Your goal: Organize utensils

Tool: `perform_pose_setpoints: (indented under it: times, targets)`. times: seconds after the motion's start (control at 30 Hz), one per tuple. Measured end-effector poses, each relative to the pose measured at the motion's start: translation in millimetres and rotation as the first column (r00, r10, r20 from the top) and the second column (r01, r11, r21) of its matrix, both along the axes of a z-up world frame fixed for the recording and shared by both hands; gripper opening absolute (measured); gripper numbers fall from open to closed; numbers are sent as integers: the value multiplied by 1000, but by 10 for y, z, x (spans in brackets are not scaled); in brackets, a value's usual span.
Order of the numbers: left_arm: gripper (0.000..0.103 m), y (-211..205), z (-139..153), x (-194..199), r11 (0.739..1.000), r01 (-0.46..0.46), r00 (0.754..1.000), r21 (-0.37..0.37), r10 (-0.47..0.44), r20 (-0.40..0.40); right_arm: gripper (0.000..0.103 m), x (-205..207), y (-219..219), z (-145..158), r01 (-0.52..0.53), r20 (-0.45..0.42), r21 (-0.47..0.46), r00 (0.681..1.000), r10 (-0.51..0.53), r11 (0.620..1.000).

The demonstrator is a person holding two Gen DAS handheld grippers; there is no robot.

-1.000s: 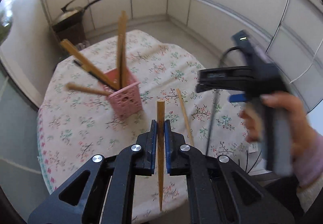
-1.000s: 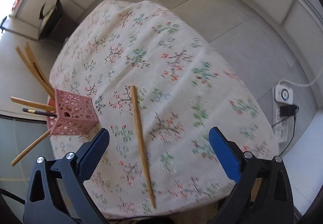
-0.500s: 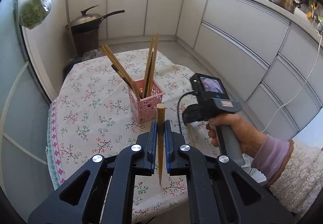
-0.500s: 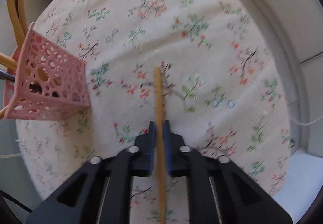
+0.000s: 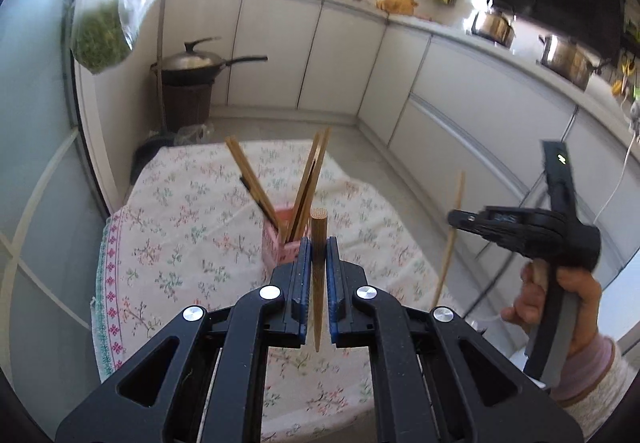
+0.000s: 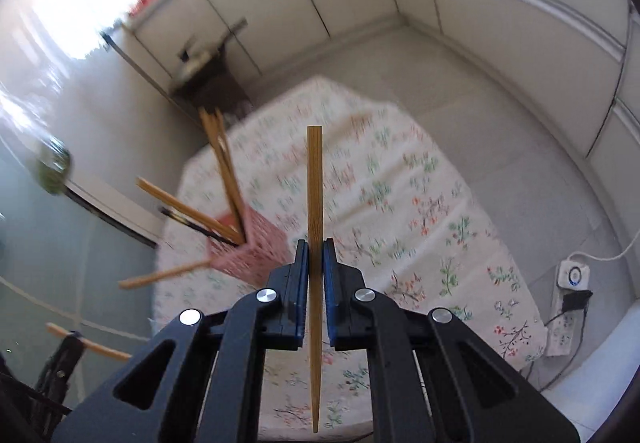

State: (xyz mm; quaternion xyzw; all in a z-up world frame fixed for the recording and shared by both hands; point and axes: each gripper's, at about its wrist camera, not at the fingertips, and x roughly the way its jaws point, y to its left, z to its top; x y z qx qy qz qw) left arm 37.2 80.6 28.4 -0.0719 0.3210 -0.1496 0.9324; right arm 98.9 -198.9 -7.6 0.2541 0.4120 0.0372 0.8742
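Note:
A pink perforated holder with several wooden chopsticks stands on the floral tablecloth; it also shows in the right wrist view. My left gripper is shut on a wooden chopstick, held above the table just in front of the holder. My right gripper is shut on another wooden chopstick, lifted above the table. In the left wrist view, the right gripper holds its chopstick upright to the right of the holder.
White kitchen cabinets run along the back and right. A wok on a dark stand sits beyond the table. A power strip with cable lies on the floor at the right. A bag of greens hangs at left.
My right gripper closed on the chopstick that lay on the cloth and lifted it off the table. My left gripper rose with its chopstick and tilted to level.

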Motion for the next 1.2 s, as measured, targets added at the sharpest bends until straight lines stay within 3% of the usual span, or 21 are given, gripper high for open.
perform_pose_setpoints:
  times: [0.2, 0.4, 0.57, 0.7, 0.77, 1.07, 1.2]
  targets:
    - [7, 131, 520, 132, 991, -108, 987, -77, 117, 113, 8, -251, -217, 416, 109, 211, 70, 970, -121, 992]
    - [7, 177, 840, 428, 972, -195, 958, -129, 217, 188, 8, -283, -270, 511, 142, 281, 110, 945, -168, 984]
    - [8, 96, 713, 738, 966, -244, 950, -89, 256, 180, 8, -256, -245, 524, 150, 301, 92, 938, -171, 984]
    - [14, 49, 272, 1038, 973, -222, 973, -67, 226, 49, 8, -221, -240, 464, 150, 288, 87, 943, -169, 985]
    - [19, 117, 165, 1053, 968, -239, 971, -82, 241, 12, 8, -208, -219, 455, 148, 284, 87, 944, -167, 985]
    - [25, 442, 406, 690, 937, -308, 945, -163, 321, 61, 8, -203, -135, 517, 162, 295, 102, 937, -185, 982]
    - [26, 525, 540, 599, 930, -323, 935, -175, 342, 91, 8, -151, -53, 662, 179, 342, 127, 915, -213, 975]
